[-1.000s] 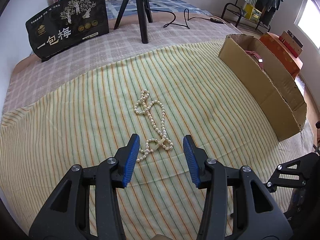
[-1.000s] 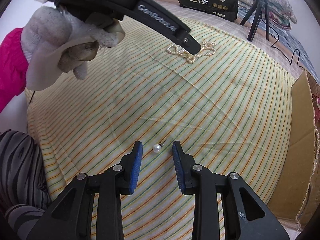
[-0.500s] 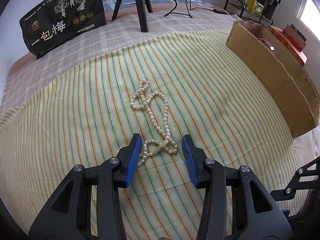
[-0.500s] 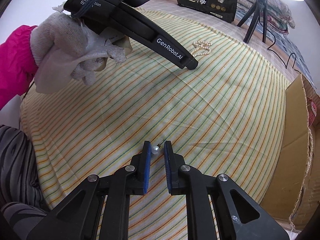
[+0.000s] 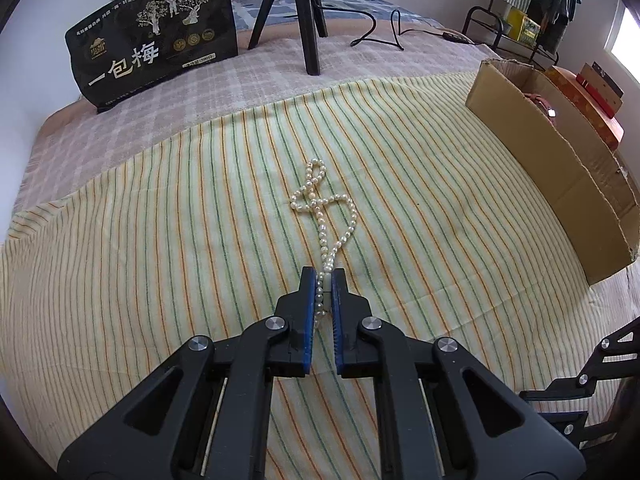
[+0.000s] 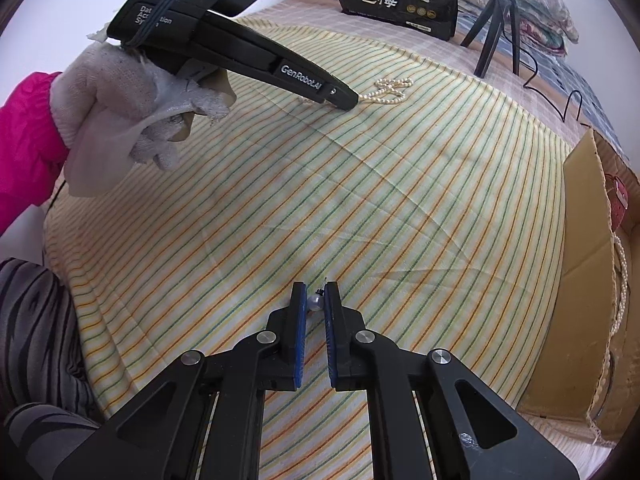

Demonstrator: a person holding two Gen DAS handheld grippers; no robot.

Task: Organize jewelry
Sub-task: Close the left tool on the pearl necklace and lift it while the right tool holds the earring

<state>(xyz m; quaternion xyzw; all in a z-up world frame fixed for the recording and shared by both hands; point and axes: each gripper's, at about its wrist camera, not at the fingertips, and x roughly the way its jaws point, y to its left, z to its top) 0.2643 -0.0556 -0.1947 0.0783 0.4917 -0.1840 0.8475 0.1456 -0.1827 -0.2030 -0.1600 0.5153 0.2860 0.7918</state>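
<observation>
A pearl necklace [image 5: 326,208] lies on the striped cloth. My left gripper [image 5: 325,280] is shut on its near end, and the rest of the strand trails away over the cloth. The necklace also shows in the right wrist view [image 6: 390,90], just beyond the left gripper's tip [image 6: 344,102]. My right gripper [image 6: 315,300] is shut on a small pearl stud earring [image 6: 315,303], whose post points forward between the blue pads.
An open cardboard box [image 5: 560,172] stands along the right edge of the cloth; in the right wrist view another pearl strand [image 6: 620,280] hangs over its wall. A black bag [image 5: 156,40] and a tripod [image 5: 308,12] stand at the far end.
Both grippers have closed. The left one moved forward and shut on the necklace's near end, drawing it straight. The right one shut on the pearl earring.
</observation>
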